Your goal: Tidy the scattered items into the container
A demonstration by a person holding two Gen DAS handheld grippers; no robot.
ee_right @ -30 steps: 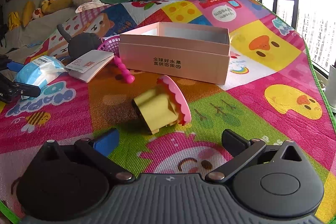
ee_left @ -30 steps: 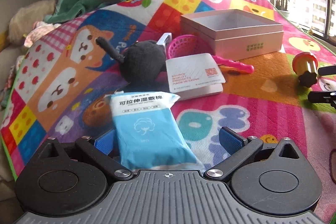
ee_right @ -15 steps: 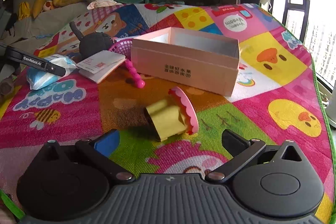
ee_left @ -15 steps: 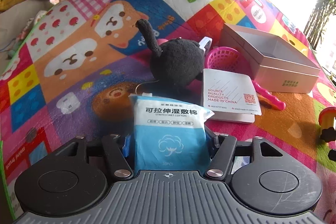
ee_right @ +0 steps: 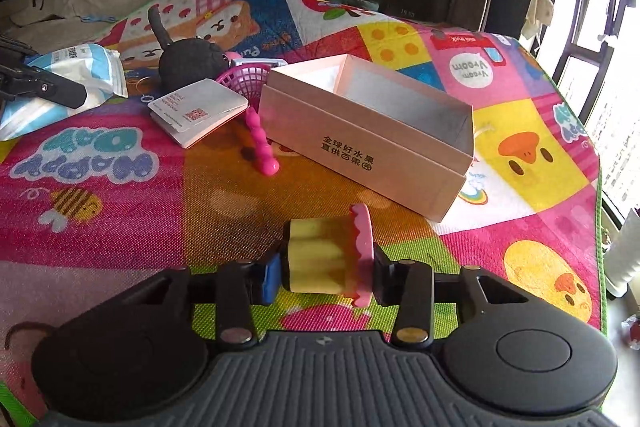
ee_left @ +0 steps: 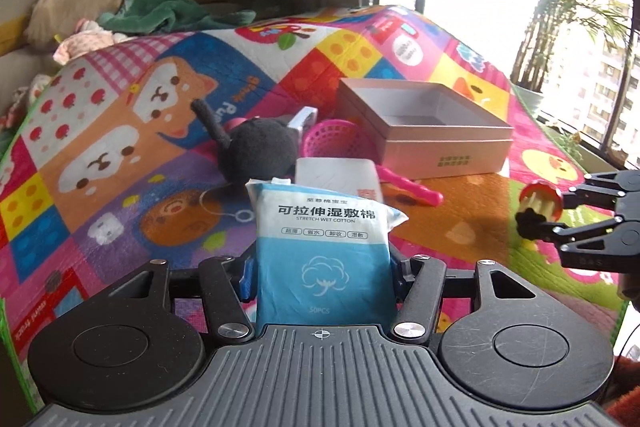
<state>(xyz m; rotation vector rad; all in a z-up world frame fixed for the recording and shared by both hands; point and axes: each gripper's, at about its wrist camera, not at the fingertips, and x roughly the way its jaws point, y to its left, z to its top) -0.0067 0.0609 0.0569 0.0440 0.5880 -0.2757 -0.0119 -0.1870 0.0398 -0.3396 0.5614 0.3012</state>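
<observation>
L gripper (ee_left: 322,271) grips 1 cotton pack (ee_left: 322,243) — R gripper (ee_right: 326,271) just clamped 1 toy cupcake (ee_right: 328,255).

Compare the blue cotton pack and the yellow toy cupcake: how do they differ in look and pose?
The cotton pack is a soft, flat blue and white pouch with print; the toy cupcake is rigid and yellow with a pink top. The pack stands upright in the left gripper; the cupcake lies sideways in the right gripper. Both are gripped.

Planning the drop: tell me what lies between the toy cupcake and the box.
Only bare play mat between the toy cupcake and the box, in the right wrist view.
</observation>
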